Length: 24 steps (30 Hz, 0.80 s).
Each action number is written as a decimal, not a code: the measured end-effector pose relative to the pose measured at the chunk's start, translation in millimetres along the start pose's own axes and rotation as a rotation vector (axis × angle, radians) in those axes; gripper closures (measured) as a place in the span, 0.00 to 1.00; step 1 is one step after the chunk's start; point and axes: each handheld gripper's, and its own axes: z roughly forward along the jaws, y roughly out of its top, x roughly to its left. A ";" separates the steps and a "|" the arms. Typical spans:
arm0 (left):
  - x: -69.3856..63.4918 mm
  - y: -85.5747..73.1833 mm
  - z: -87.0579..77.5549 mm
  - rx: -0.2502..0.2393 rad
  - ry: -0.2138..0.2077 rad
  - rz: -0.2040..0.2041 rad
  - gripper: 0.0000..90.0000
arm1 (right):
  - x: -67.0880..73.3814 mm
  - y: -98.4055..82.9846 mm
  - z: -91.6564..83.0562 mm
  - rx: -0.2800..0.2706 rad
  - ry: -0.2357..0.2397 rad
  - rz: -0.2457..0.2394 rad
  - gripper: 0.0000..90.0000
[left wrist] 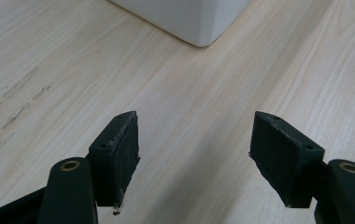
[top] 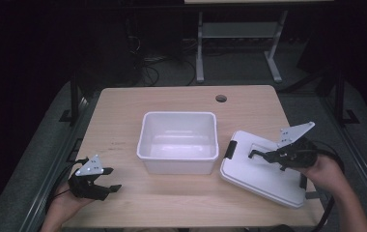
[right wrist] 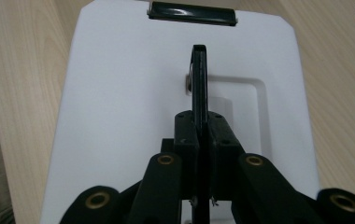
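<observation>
Now, left gripper (top: 108, 180) hovers wide, holding nothing, beside the open white bin (top: 178, 141). Right gripper (right wrist: 200, 122) pinches the black handle (right wrist: 199, 74) of the white lid (top: 263, 170) on the table's right: light, stiff, slippery plastic, so the handle's the sensible grab.

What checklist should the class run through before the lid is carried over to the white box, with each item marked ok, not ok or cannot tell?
1. Right gripper shut on the lid's black handle: ok, the jaws are closed on the upright handle.
2. White lid lifted off the table: cannot tell.
3. White box open and empty: ok.
4. Left gripper out of the way: ok, it is open near the table's front left, with nothing between the jaws.
5. Black latch at the lid's far edge free: cannot tell.
</observation>
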 end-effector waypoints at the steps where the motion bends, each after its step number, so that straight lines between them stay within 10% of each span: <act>1: -0.2 0.2 0.0 0.000 0.000 0.000 0.36 | 0.6 1.1 -1.6 -0.001 0.000 0.000 0.93; 24: -1.0 -0.3 0.3 -0.011 -0.011 -0.004 0.34 | 1.4 14.5 -28.2 -0.020 -0.002 -0.016 0.93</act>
